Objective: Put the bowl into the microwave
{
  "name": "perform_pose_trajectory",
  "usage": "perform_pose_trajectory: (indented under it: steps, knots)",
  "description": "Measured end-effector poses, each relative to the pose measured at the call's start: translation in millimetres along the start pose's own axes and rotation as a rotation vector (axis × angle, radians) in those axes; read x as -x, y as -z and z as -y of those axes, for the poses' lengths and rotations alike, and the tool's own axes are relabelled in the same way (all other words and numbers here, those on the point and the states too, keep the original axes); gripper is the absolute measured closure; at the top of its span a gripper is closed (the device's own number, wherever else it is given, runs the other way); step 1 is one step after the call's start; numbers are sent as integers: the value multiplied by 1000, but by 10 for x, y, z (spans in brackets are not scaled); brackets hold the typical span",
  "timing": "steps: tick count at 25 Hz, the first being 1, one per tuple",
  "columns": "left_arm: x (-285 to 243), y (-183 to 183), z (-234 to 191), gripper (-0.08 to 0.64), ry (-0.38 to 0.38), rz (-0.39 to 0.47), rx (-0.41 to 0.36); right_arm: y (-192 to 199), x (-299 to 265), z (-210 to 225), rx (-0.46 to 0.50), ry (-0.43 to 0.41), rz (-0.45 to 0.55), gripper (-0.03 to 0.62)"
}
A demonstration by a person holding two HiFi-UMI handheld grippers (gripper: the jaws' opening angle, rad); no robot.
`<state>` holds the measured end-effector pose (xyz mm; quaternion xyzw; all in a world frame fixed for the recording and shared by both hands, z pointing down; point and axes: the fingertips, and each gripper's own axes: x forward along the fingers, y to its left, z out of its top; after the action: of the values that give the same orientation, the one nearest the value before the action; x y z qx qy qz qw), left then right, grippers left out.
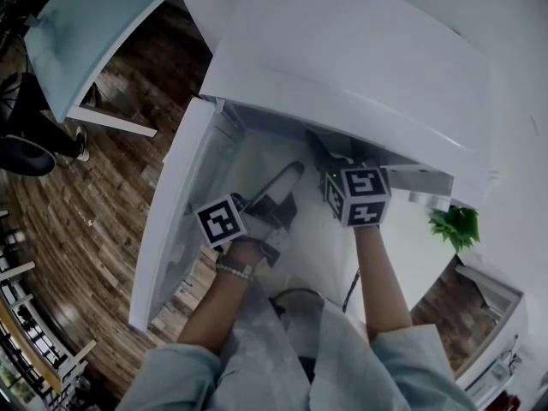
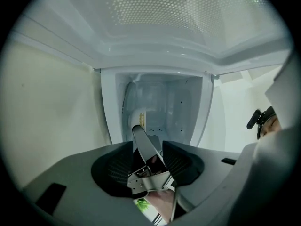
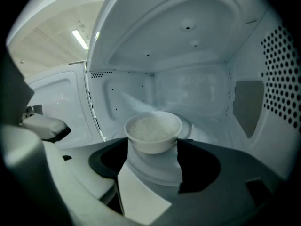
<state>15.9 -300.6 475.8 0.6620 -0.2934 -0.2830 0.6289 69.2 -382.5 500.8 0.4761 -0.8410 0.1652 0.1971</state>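
A white bowl (image 3: 153, 130) with pale, grainy contents is inside the white microwave (image 1: 342, 67), just above its floor. My right gripper (image 3: 153, 144) is shut on the bowl, one dark jaw against each side of its wall. From the head view only that gripper's marker cube (image 1: 358, 195) shows, at the cavity's mouth. My left gripper (image 1: 278, 197) hovers by the open door (image 1: 171, 229), left of the right one. In the left gripper view its jaws (image 2: 148, 157) stand apart, with only its own metal parts between them.
The door (image 3: 51, 102) swings out to the left. A small green plant (image 1: 454, 225) stands right of the microwave. A dark cable (image 1: 349, 291) runs along the counter near me. Wooden floor, a glass-topped table (image 1: 94, 24) and a chair base (image 1: 26, 154) lie to the left.
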Motion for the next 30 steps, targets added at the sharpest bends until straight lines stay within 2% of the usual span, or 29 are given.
perform_pose_trajectory:
  steps: [6, 10, 12, 13, 17, 20, 23, 25, 27, 30]
  knots:
    - [75, 32, 99, 425, 0, 3, -81, 45, 66, 4, -28, 2, -3, 267]
    - [104, 97, 120, 495, -27, -11, -138, 79, 181, -9, -7, 15, -7, 279]
    - [121, 130, 136, 564, -35, -13, -160, 95, 266, -12, -14, 19, -2, 288]
    - [129, 143, 160, 566, -29, -11, -169, 98, 317, -12, -18, 22, 4, 292]
    - [153, 162, 306, 561, 25, 24, -183, 72, 565, -41, -16, 23, 36, 355]
    - [175, 205, 399, 561, 26, 31, -230, 44, 790, -81, -28, 17, 69, 442]
    - [178, 280, 531, 561, 26, 18, -300, -21, 1016, -128, -62, -3, 110, 522]
    - [184, 342, 587, 561, 3, -1, -372, -79, 1157, -163, -81, -23, 142, 536]
    - [174, 420, 668, 561, -13, -23, -449, -150, 1301, -202, -90, -44, 176, 589]
    - [158, 538, 827, 561, -23, -49, -559, -238, 1510, -285, -128, -91, 226, 591]
